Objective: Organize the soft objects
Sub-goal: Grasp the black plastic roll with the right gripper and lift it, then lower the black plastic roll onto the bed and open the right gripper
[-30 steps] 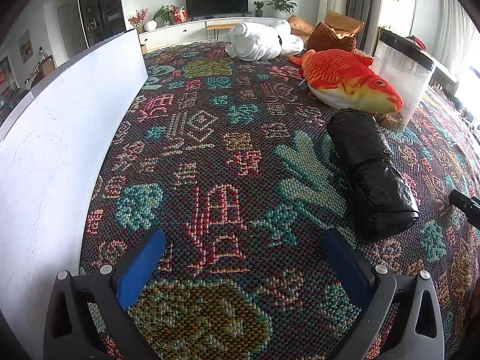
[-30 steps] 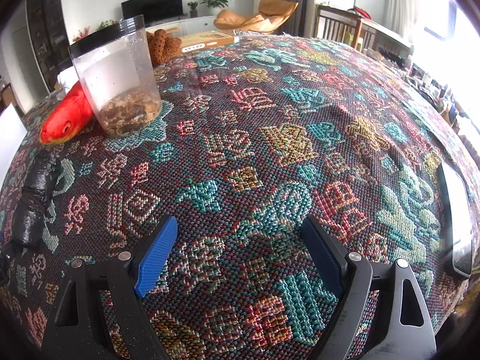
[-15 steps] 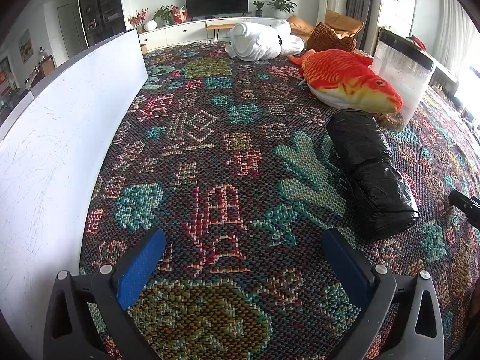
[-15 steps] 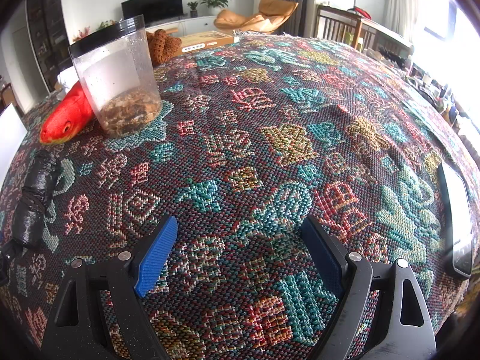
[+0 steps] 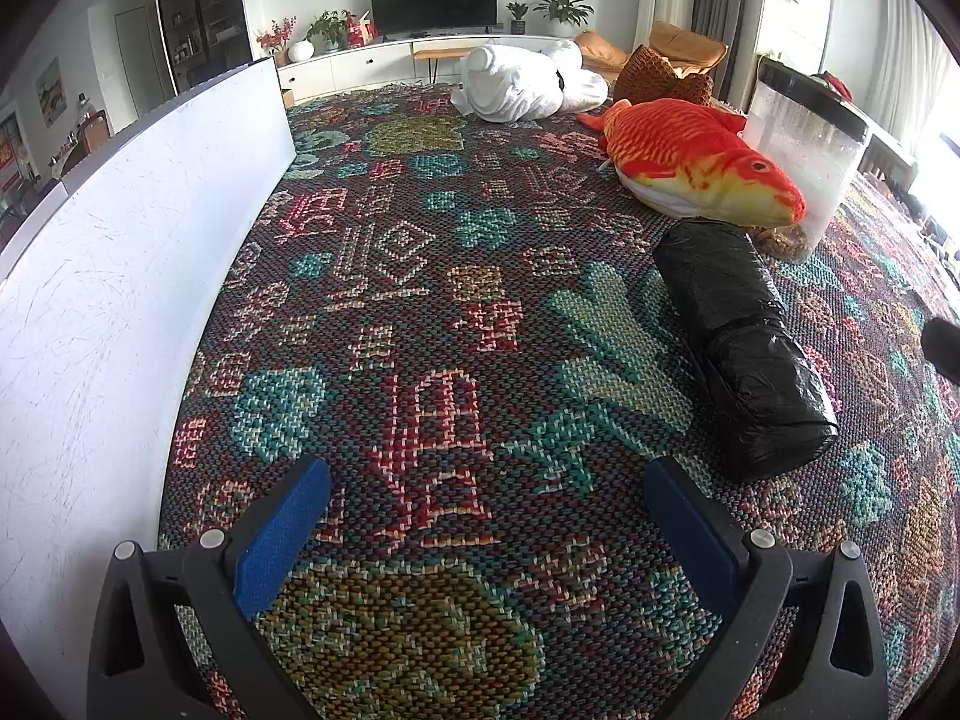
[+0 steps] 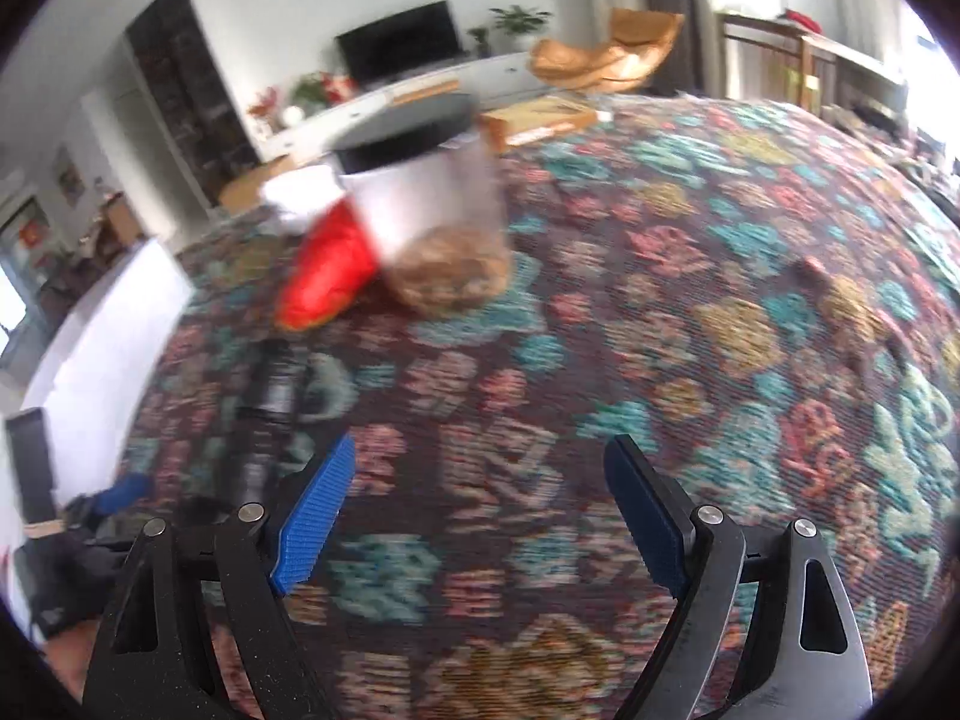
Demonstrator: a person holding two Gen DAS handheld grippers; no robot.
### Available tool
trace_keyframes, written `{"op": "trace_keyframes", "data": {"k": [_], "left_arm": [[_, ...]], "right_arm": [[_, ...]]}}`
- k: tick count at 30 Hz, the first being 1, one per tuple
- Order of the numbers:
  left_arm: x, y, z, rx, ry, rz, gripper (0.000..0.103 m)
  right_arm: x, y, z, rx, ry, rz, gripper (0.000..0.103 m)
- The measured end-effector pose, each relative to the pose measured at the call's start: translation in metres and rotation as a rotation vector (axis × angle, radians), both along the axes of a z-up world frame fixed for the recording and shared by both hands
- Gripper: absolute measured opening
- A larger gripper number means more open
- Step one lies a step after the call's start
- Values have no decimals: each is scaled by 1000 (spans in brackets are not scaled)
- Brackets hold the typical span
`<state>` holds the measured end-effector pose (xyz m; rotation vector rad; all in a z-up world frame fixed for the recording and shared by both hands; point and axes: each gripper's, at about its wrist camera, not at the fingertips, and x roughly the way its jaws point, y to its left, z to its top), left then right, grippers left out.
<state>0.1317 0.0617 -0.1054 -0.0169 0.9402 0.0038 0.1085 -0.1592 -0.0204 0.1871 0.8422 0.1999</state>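
Both the left gripper [image 5: 486, 510] and the right gripper [image 6: 480, 501] gape empty above the patterned woven cloth [image 5: 420, 276]; the orange plush fish [image 5: 696, 162] lies beside a clear plastic jar [image 5: 810, 162], with a black plastic-wrapped roll [image 5: 744, 348] near.

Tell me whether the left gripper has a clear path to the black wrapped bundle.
Probably yes. The left gripper is open and empty, and the black wrapped bundle lies ahead to its right on the patterned cloth, with only bare cloth between them.
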Motion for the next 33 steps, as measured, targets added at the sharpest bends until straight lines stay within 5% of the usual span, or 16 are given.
{"op": "trace_keyframes", "data": {"k": [3, 6, 7, 8, 9, 11, 15, 20, 28, 30, 31, 33], "left_arm": [[0, 0, 0, 0, 0, 0, 103], [0, 0, 0, 0, 0, 0, 103], [0, 0, 0, -1, 0, 0, 103], [0, 0, 0, -1, 0, 0, 103], [0, 0, 0, 0, 0, 0, 103], [0, 0, 0, 0, 0, 0, 103], [0, 0, 0, 0, 0, 0, 103], [0, 0, 0, 0, 0, 2, 103], [0, 0, 0, 0, 0, 2, 103], [0, 0, 0, 0, 0, 2, 103], [0, 0, 0, -1, 0, 2, 103], [0, 0, 0, 0, 0, 2, 103]], "right_arm": [[19, 59, 11, 14, 20, 182, 84], [42, 99, -4, -38, 104, 249, 84], [48, 105, -12, -46, 138, 252, 79], [50, 110, -20, -60, 161, 249, 55], [52, 113, -28, -76, 188, 259, 46], [47, 109, -36, -41, 216, 291, 40], [14, 84, -33, -107, 216, 316, 40], [-5, 12, -24, -218, 193, 188, 40], [76, -63, -19, -221, 129, 14, 41], [91, -70, -17, -181, 74, 8, 54], [95, -72, -17, -177, 66, -4, 74], [95, -74, -15, -193, 66, -51, 75]]}}
